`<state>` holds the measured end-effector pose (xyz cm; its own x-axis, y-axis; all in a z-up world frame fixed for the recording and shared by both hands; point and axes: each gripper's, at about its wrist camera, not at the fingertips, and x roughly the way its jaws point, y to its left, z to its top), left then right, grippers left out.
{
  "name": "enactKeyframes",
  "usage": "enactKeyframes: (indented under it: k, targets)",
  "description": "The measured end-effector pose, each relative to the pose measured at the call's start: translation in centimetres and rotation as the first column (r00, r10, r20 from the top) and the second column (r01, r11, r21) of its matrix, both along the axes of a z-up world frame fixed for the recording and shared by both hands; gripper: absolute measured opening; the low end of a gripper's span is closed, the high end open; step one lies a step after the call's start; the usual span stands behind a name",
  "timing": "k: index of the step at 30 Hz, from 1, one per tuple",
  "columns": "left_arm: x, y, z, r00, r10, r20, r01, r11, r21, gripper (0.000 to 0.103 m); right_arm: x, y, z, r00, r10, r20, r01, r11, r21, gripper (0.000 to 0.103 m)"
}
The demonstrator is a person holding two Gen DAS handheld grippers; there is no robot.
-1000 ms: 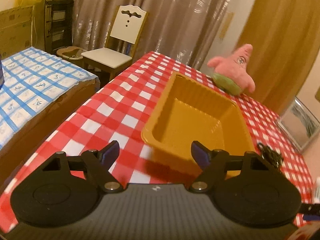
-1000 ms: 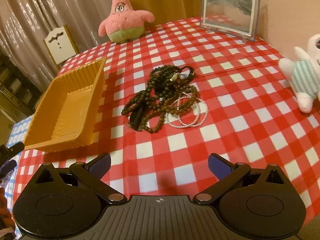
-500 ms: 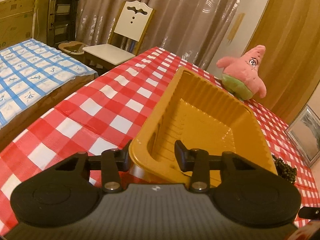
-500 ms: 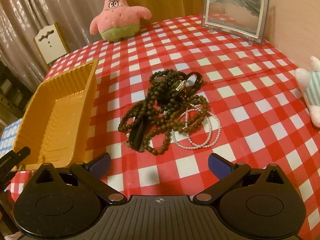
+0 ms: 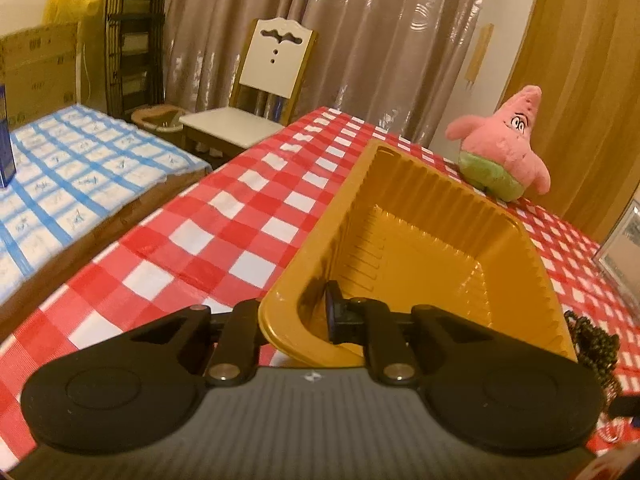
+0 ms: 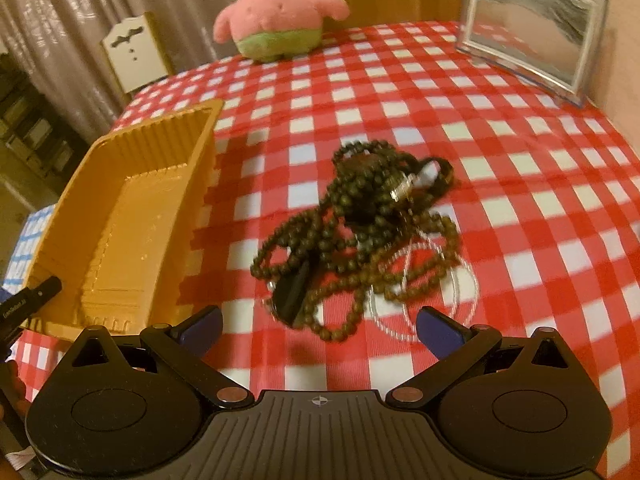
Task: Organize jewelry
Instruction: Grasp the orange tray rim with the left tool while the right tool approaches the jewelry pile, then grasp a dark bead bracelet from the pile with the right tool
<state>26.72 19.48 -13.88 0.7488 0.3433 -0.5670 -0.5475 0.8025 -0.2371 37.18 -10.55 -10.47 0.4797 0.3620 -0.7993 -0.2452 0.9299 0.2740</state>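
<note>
Golden plastic is what our left gripper (image 5: 294, 314) has between its fingers: the jaws have just been closing on the near wall of the tray (image 5: 424, 216), one finger inside and one outside. Our right gripper (image 6: 319, 325) stands wide open and holds nothing, just above the cloth (image 6: 520, 184), near the beads (image 6: 360, 232). We see this dark tangle, with a thin pearl strand (image 6: 424, 304), lying beside the tray, not in it.
</note>
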Motion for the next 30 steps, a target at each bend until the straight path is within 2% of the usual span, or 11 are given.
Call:
enactKeyframes:
  k: [2, 4, 6, 7, 10, 12, 15, 25, 26, 27, 30]
  targets:
    - [0.0, -0.1, 0.3, 1.000, 0.000, -0.006, 0.000, 1.000, 0.017, 0.013, 0.4, -0.1, 0.1, 1.000, 0.026, 0.009, -0.026, 1.000, 0.011, 0.102]
    - [0.0, -0.4, 0.8, 1.000, -0.017, -0.021, 0.017, 0.999, 0.044, 0.012, 0.7, 0.1, 0.4, 0.997, 0.068, 0.030, -0.068, 0.997, 0.019, 0.097]
    - [-0.2, -0.6, 1.3, 0.999, -0.034, -0.027, 0.035, 0.998, 0.057, 0.011, 0.8, 0.4, 0.7, 0.991, 0.116, 0.062, -0.118, 0.993, 0.019, 0.078]
    - [-0.3, -0.6, 1.5, 0.999, -0.045, -0.028, 0.047, 0.997, 0.059, 0.010, 0.9, 0.6, 0.7, 0.988, 0.137, 0.073, -0.138, 0.990, 0.014, 0.076]
    - [-0.7, -0.9, 2.2, 0.997, -0.068, -0.041, 0.072, 0.993, 0.098, 0.008, 1.4, 1.2, 0.6, 0.978, 0.179, 0.110, -0.181, 0.983, 0.011, 0.056]
    - [-1.0, -0.9, 2.4, 0.996, -0.071, -0.048, 0.076, 0.991, 0.109, 0.008, 2.0, 1.5, 0.4, 0.975, 0.193, 0.107, -0.196, 0.980, 0.019, 0.036]
    - [-1.0, -0.5, 2.7, 0.995, -0.078, -0.055, 0.083, 0.990, 0.114, 0.008, 2.9, 1.6, -0.1, 0.980, 0.180, 0.087, -0.185, 0.982, 0.048, 0.031]
    - [-0.3, -0.1, 3.5, 0.991, -0.125, -0.052, 0.132, 0.979, 0.156, 0.007, 4.8, -0.1, -1.8, 0.999, 0.034, -0.040, -0.028, 0.988, 0.149, 0.030]
    - [-0.1, -0.1, 3.6, 0.990, -0.130, -0.056, 0.138, 0.977, 0.163, 0.007, 4.8, -0.1, -1.9, 0.999, 0.022, -0.050, -0.013, 0.987, 0.159, 0.025]
    - [-0.1, -0.1, 3.6, 0.989, -0.135, -0.061, 0.143, 0.975, 0.170, 0.007, 4.9, -0.2, -2.0, 0.998, 0.010, -0.059, 0.000, 0.986, 0.169, 0.015]
    - [0.0, -0.2, 3.6, 0.987, -0.142, -0.073, 0.153, 0.971, 0.182, 0.007, 4.8, -0.2, -1.9, 0.999, 0.006, -0.053, 0.003, 0.985, 0.172, 0.007]
